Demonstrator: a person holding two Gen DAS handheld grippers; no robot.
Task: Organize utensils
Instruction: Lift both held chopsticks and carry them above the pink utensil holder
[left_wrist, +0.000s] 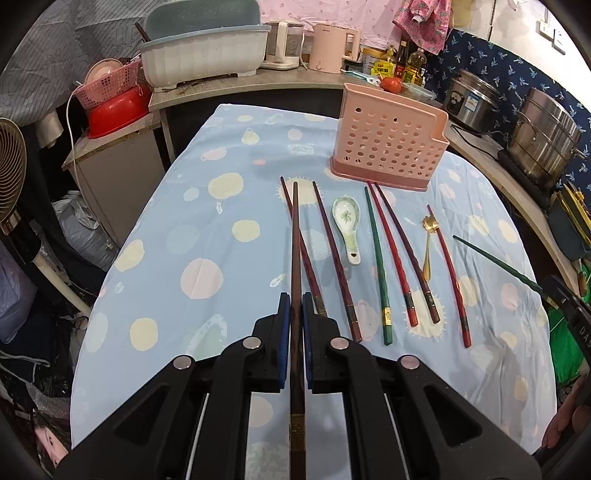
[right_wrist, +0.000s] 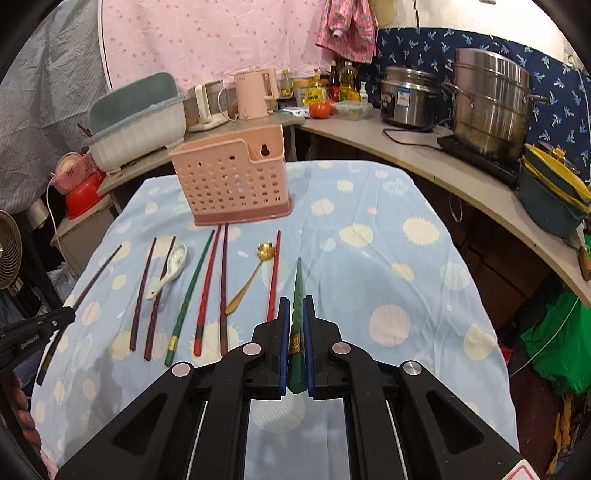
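left gripper jaws squeeze a brown chopstick, held up over the bench | right gripper jaws squeeze a green chopstick | more chopsticks, a white spoon and a gold spoon lie in a row on the dotted cloth | pink holder stands behind them

Pink dotted wall cloth hangs behind a curved counter.

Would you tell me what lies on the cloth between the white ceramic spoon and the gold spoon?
Three chopsticks: one green, one red and one dark brown, seen in both wrist views between the ceramic spoon and gold spoon.
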